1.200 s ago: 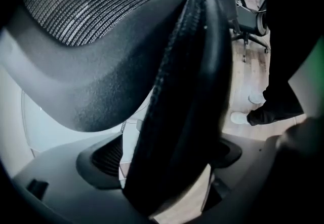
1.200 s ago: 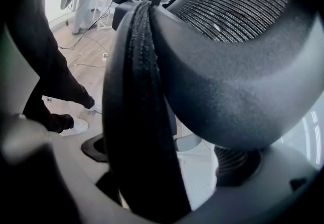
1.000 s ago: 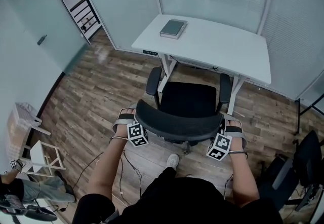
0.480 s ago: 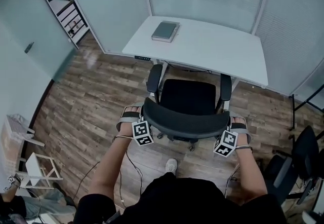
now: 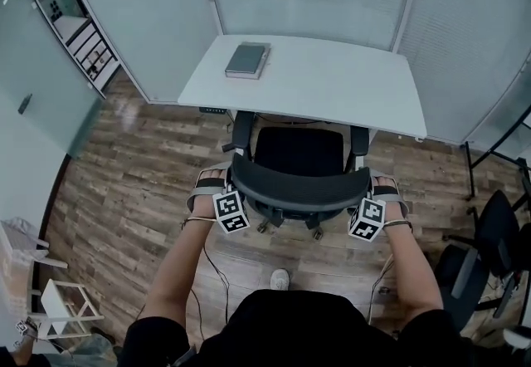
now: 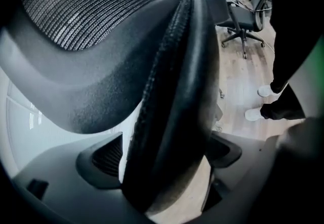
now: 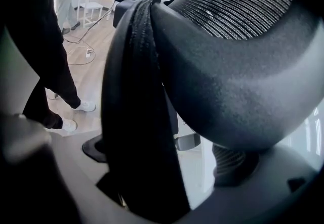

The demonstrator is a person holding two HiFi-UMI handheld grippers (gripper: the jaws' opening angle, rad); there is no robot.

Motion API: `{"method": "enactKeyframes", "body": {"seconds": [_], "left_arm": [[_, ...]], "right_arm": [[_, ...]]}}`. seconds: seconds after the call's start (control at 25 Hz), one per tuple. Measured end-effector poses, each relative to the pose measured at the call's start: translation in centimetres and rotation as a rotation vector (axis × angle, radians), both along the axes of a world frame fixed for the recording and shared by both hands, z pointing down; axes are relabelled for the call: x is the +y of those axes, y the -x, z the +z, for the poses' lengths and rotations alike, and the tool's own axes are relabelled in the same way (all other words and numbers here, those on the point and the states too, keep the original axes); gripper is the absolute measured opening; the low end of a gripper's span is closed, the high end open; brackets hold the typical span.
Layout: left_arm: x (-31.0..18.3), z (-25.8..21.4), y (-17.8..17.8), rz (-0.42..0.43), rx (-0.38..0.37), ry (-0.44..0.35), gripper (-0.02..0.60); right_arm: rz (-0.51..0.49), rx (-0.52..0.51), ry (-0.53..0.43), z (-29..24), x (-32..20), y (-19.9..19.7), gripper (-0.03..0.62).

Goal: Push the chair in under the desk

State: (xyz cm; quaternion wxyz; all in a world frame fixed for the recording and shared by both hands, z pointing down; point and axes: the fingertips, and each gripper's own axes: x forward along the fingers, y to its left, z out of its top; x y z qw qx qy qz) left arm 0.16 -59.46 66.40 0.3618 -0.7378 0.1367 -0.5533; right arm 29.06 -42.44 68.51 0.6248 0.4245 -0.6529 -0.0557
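1. Under the near edge of the white desk (image 5: pixel 332 87), the front of the seat of the black office chair (image 5: pixel 299 149) is already placed, and its armrests (image 5: pixel 242 129) reach up to that edge.
2. Only the mesh backrest (image 5: pixel 300 189) is left outside the desk, on the person's side.
3. At the left end of the backrest, the left gripper (image 5: pixel 226 193) is held. In the left gripper view the padded rim of the backrest is seen between its pads (image 6: pixel 98 163), and the jaws are pressed onto this rim from both sides.
4. At the right end of the backrest, the right gripper (image 7: pixel 162 159) is held in the same manner. Its jaws are closed around the rim, with one ribbed pad (image 7: pixel 230 164) seen under the bulging frame.
5. A grey book (image 5: pixel 247 60) is laid on the far left part of the desk, well apart from the chair.
6. The chair is stood on a wooden floor (image 5: pixel 124 183), and one white shoe (image 5: pixel 280 278) of the person is seen behind the chair's base.
7. A second black chair (image 5: pixel 489 245) is seen at the right edge of the head view, apart from the desk.
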Motion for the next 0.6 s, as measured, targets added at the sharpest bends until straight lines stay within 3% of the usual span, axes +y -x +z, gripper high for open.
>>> {"method": "enactKeyframes", "body": {"seconds": [0.6], "left_arm": [[-8.1,0.1,-3.5,0.065,-0.008,0.008,0.508]], "right_arm": [[0.079,-0.010,-0.004,0.0,-6.0,-2.2,0.574]]}}
